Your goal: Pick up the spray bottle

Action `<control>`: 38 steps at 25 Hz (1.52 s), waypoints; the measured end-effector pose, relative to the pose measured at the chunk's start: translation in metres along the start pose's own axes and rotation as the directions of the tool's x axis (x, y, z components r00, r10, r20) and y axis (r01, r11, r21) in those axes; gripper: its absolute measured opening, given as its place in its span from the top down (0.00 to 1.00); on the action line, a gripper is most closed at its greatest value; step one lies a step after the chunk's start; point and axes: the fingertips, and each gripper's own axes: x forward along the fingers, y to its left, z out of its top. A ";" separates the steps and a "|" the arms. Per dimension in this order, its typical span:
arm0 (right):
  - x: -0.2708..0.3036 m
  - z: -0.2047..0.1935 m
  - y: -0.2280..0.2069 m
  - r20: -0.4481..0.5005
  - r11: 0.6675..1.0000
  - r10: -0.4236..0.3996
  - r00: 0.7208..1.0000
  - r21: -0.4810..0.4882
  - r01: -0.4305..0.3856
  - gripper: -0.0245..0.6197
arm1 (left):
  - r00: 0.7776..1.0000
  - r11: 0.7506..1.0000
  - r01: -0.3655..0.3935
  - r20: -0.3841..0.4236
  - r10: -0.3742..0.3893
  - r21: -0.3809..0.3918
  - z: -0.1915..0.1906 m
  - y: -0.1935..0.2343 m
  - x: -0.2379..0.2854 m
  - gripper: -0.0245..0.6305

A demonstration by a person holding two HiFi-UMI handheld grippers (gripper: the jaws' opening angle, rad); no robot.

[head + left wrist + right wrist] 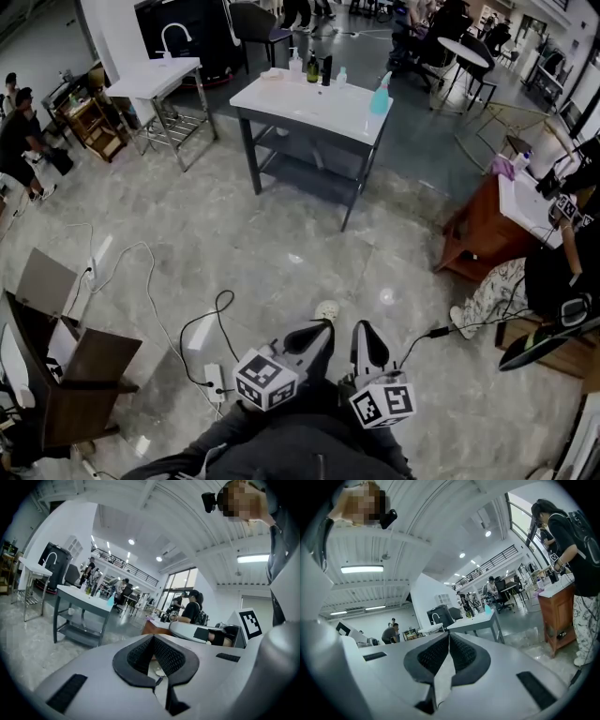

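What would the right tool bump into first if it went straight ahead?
Probably the white-topped table; nothing nearer shows in front of the right tool, though depth is hard to judge.

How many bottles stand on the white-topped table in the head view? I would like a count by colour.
Teal spray bottle: 1
Dark bottles: 2
Pale bottles: 2
Total: 5

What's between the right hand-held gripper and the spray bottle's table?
In the head view, only bare glossy floor lies between the right hand-held gripper and the table holding the spray bottle.
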 end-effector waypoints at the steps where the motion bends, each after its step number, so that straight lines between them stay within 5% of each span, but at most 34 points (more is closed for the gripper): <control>1: 0.002 0.000 -0.003 -0.003 1.000 -0.004 1.000 0.001 0.004 0.95 | 1.000 1.000 0.001 -0.002 -0.001 -0.002 0.001 0.001 0.003 0.95; 15: 0.052 0.015 -0.047 -0.006 0.999 -0.021 1.000 0.026 0.022 0.95 | 0.999 1.000 0.012 -0.035 -0.012 -0.001 0.021 0.032 0.069 0.95; 38: 0.199 0.071 -0.130 0.003 0.998 -0.044 0.999 0.048 0.044 0.95 | 0.998 0.999 0.047 -0.039 -0.046 0.016 0.111 0.125 0.201 0.95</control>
